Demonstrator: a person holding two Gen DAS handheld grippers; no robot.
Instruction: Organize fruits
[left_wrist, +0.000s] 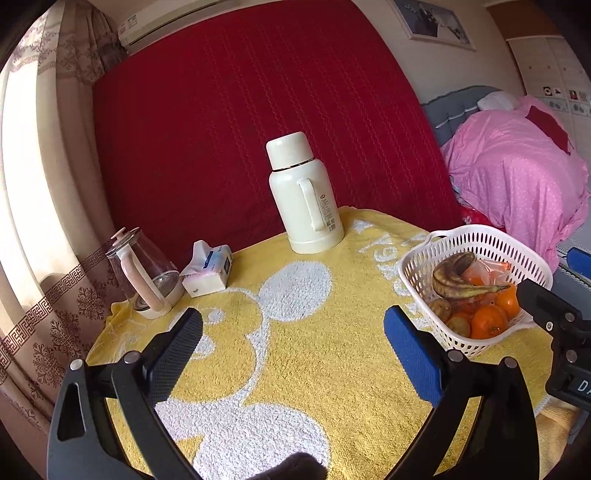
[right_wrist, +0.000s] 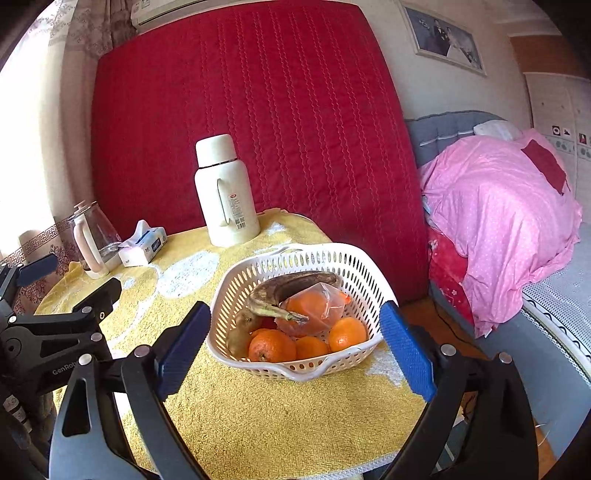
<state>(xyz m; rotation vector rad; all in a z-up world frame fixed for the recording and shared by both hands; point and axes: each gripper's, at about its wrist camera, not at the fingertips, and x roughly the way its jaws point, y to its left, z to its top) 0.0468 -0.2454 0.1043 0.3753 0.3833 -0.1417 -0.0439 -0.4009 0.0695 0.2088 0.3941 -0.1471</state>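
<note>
While both my right tool (right_wrist: 291, 343) and left tool (left_wrist: 293, 334) gape empty, I'd pinch the soft, overripe banana (right_wrist: 291, 291) atop the basket (right_wrist: 295, 254) gently mid-body.

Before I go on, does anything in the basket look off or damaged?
Yes. The banana lying on top in the white basket is heavily browned, likely overripe. One orange sits in a clear plastic bag, unlike the loose ones. Nothing has spilled.
</note>
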